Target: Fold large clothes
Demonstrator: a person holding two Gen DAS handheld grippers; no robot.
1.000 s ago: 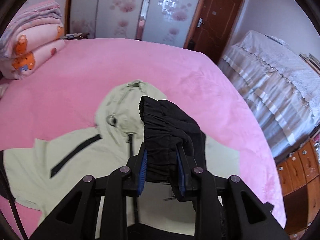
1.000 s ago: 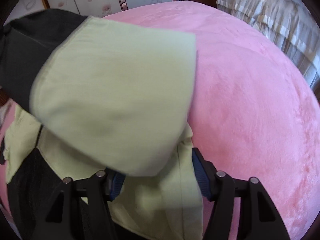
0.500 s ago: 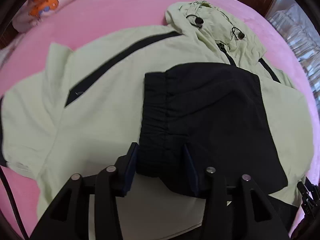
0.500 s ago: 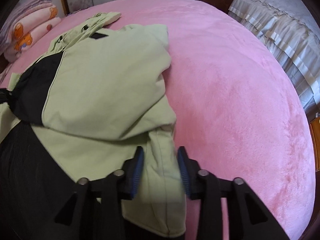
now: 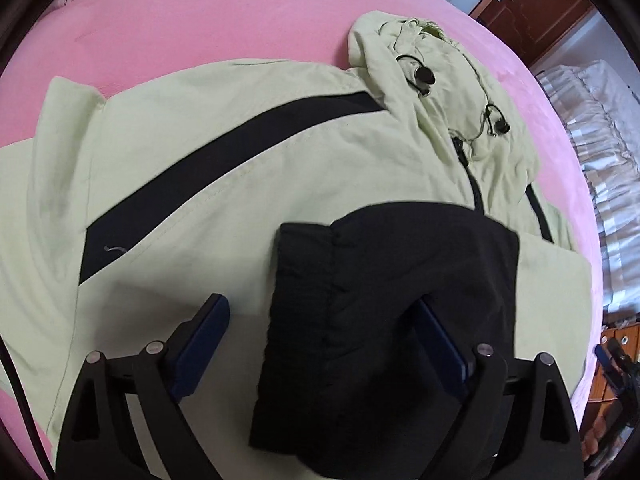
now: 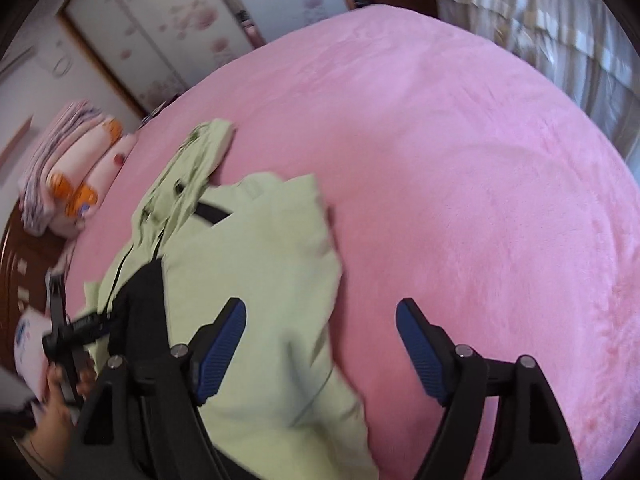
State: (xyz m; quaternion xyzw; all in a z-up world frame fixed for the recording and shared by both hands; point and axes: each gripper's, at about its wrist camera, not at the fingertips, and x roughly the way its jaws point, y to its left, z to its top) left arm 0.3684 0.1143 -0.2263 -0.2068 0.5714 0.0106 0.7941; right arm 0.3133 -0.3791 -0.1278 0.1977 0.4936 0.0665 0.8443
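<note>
A pink bed (image 5: 224, 16) carries everything here, its plush cover running to a curved far edge. On it lies a pale green hooded jacket (image 5: 224, 168), spread front-up over the near part of the bed, with a black diagonal stripe across the chest and a black zip up the middle. Its long axis runs from the near edge toward the far edge, the hood (image 5: 432, 80) pointing away at the far end with two black cord toggles on it. A black cuffed sleeve (image 5: 384, 300) is folded in over the jacket's front, its ribbed cuff toward the middle of the chest. In the right wrist view the jacket's other green sleeve (image 6: 276, 264) lies folded inward, though that picture is blurred, so its exact lie is hard to tell.

The left gripper (image 5: 320, 344) has just been opening; its blue pads stand wide, with the black sleeve lying loose between them and over the right-hand one. The right gripper (image 6: 320, 344) has likewise just been opening, and its jaws gape over the edge of the green sleeve and bare pink cover, clasping nothing.
</note>
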